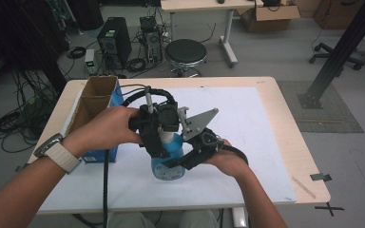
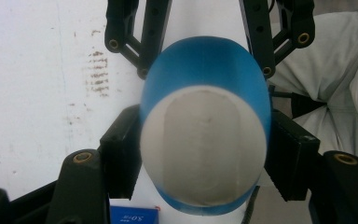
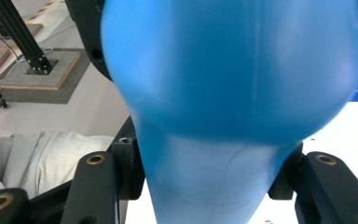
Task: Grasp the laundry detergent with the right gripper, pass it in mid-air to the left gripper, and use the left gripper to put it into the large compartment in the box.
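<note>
Left gripper [image 1: 158,142] clamps the blue bottle [image 1: 168,159] from above near its top, right gripper [image 1: 190,159] clamps its lower body from the side, so the upright bottle's long axis runs between both jaw pairs over the white mat [image 1: 247,142].

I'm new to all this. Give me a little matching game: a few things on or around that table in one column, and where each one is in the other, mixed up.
Things:
1. blue bottle
2. cardboard box
3. round stool
4. computer tower

Places:
A. on the floor beyond the table, left of the stool
B. clamped between the left gripper and the right gripper
C. on the table's left edge, open at the top
D. on the floor just past the table's far edge

Pairs: 1-B, 2-C, 3-D, 4-A
</note>
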